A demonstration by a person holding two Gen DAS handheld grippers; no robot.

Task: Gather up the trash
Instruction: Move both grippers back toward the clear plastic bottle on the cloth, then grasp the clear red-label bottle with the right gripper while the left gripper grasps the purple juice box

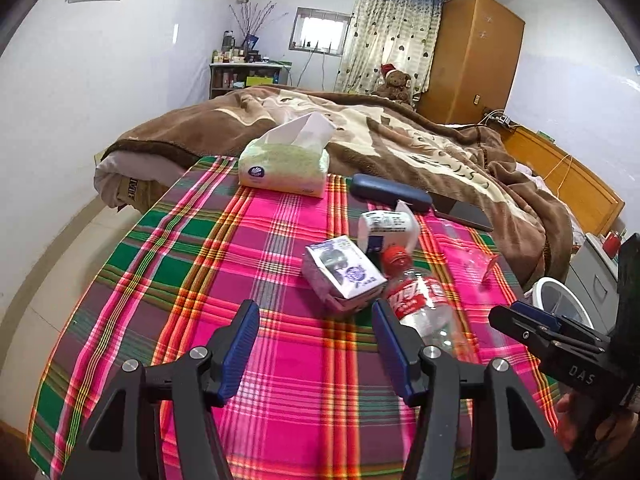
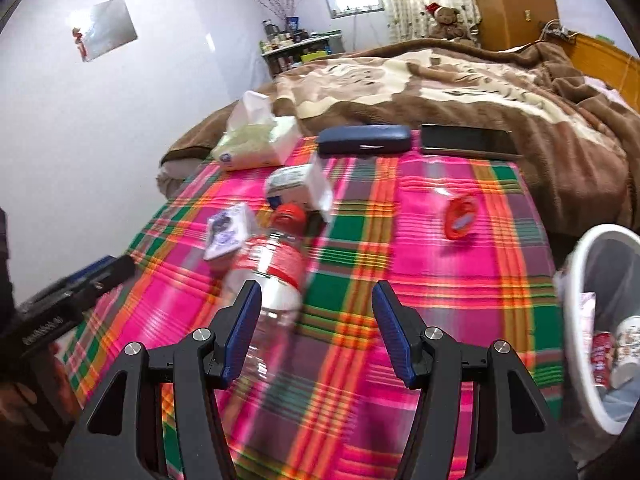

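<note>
An empty plastic bottle [image 2: 272, 276] lies on the plaid-covered bench [image 2: 460, 300], beside a small carton [image 1: 344, 274] and a crumpled white wrapper [image 1: 386, 228], all uncollected. A red-rimmed clear lid [image 2: 462, 216] lies apart. The white bin [image 2: 600, 320] at the bench's edge already holds some trash. Left gripper [image 1: 316, 344] and right gripper [image 2: 316, 328] hang released, grasping nothing.
</note>
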